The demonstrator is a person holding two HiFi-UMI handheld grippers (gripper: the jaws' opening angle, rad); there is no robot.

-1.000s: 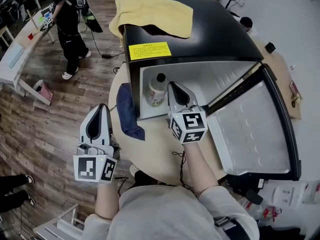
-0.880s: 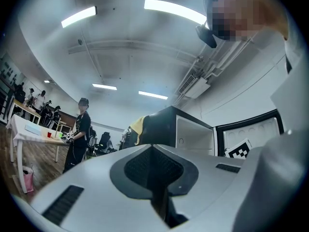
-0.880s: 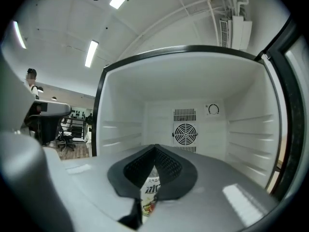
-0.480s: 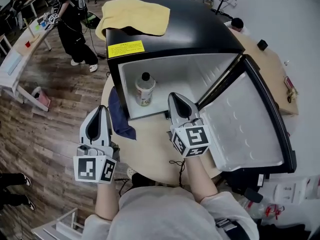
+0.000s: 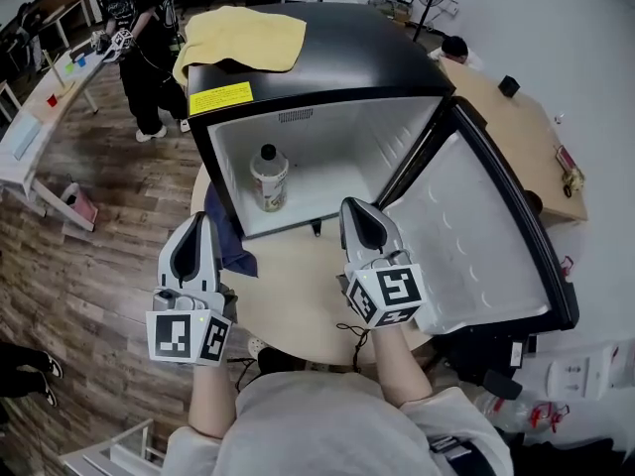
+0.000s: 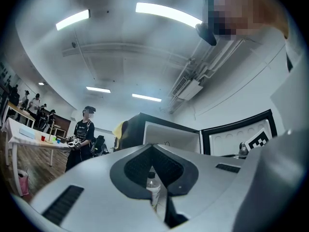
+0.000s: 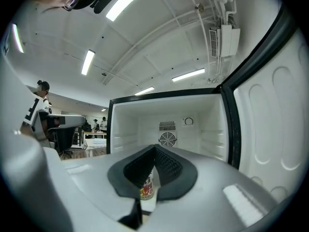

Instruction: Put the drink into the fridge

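Fingers of the left gripper [image 5: 202, 220] and the right gripper [image 5: 350, 206] are closed together on nothing. The drink bottle [image 5: 268, 178] stands upright inside the open fridge [image 5: 377, 58].

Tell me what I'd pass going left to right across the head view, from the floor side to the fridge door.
Long white table → left claw → pale plastic drink bottle with a black cap → right claw → open black fridge door with a white lining.
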